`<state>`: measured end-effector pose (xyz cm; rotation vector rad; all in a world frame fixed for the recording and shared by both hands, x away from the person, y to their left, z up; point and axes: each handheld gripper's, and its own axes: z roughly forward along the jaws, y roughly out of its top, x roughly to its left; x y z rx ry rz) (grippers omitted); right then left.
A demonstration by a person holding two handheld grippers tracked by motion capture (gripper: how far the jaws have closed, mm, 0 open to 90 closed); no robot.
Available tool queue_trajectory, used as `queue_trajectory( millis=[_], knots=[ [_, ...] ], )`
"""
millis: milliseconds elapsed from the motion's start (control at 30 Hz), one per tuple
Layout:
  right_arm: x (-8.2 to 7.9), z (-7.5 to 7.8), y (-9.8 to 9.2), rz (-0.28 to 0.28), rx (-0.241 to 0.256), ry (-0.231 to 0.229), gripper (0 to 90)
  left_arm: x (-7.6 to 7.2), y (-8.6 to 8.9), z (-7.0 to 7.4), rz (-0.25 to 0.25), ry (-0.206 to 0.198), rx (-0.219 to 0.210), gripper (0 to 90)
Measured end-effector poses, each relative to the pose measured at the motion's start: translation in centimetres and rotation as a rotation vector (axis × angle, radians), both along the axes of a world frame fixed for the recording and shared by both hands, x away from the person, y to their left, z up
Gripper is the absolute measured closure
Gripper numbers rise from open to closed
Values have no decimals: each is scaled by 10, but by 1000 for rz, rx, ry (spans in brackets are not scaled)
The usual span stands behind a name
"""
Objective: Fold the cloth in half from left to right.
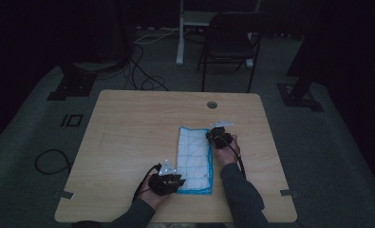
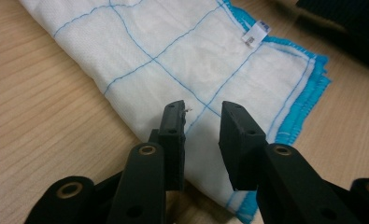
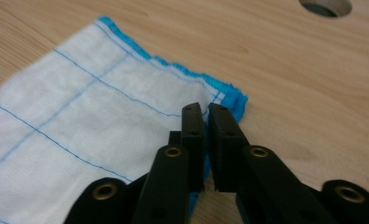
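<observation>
A white cloth (image 1: 194,156) with thin blue grid lines and a blue hem lies folded into a long strip on the wooden table (image 1: 128,128). My left gripper (image 1: 180,181) rests at the strip's near left corner. In the left gripper view it (image 2: 203,109) is open, its jaws hovering over the cloth (image 2: 173,51) close to the hem. My right gripper (image 1: 212,137) is at the far right corner. In the right gripper view it (image 3: 204,108) has its jaws pressed together on the blue edge of the cloth (image 3: 79,116).
A small white label (image 2: 256,35) is sewn at the cloth's hem. A round cable hole (image 1: 211,104) sits in the table just beyond the right gripper. Behind the table stand a dark folding chair (image 1: 230,42) and loose floor cables (image 1: 142,71).
</observation>
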<state>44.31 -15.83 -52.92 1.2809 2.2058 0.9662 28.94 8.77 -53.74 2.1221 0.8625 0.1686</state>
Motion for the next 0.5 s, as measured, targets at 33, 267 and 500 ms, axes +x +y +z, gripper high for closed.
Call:
queue_trajectory(
  millis=[33, 267, 500],
  knots=[
    [1, -2, -1, -1, -3, 7, 819, 1, 1, 1, 5, -4, -7, 693],
    [1, -7, -3, -10, 2, 33, 793, 21, 10, 15, 81, -40, -21, 638],
    [2, -9, -5, -15, 7, 34, 753, 57, 13, 23, 148, -71, -30, 623]
  ],
)
